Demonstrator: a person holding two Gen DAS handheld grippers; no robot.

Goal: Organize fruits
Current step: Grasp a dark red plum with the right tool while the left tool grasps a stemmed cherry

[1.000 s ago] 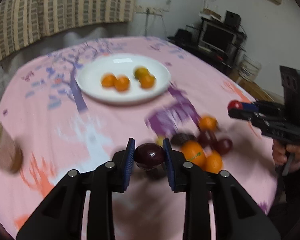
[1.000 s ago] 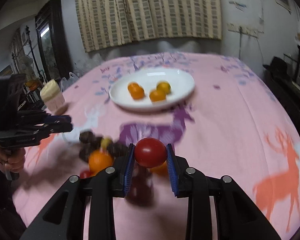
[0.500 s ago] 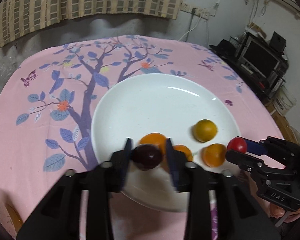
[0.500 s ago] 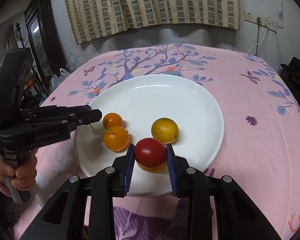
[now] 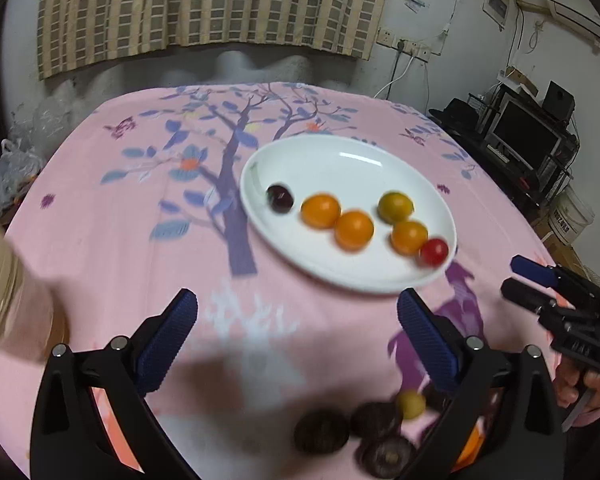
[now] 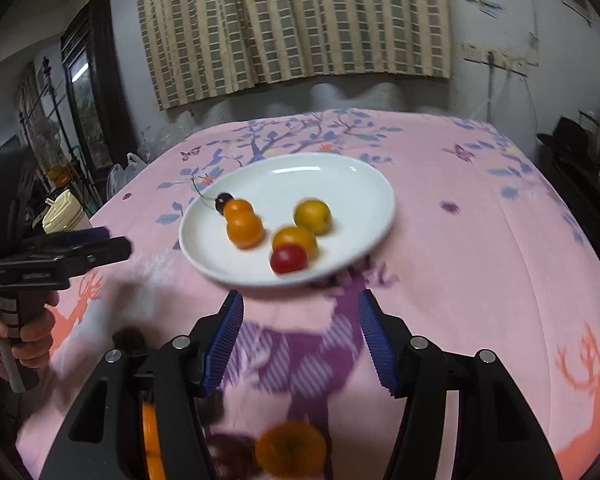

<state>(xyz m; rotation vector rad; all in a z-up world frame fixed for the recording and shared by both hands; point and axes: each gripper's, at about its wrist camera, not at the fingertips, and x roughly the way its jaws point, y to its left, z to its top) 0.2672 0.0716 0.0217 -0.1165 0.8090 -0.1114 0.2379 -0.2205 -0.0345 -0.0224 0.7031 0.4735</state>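
A white plate (image 5: 324, 156) on the pink tablecloth holds several orange fruits (image 5: 321, 211), a dark cherry (image 5: 280, 198) and a red cherry tomato (image 5: 434, 251); the plate also shows in the right wrist view (image 6: 360, 184) with the tomato (image 6: 289, 259). My left gripper (image 5: 296, 338) is open and empty, pulled back from the plate, above a pile of dark fruits (image 5: 322, 432) and a small yellow one (image 5: 411, 404). My right gripper (image 6: 300, 340) is open and empty, just short of the plate's near rim, above a blurred orange fruit (image 6: 291, 448).
A cream-lidded jar (image 6: 62, 210) stands at the table's left edge; it also shows in the left wrist view (image 5: 4, 280). Checked curtains hang behind the table. A TV stand (image 5: 528, 140) with clutter stands to the right.
Both grippers opened and drew back from the plate. The dark cherry left the left gripper and the red tomato left the right gripper; both now lie on the plate.
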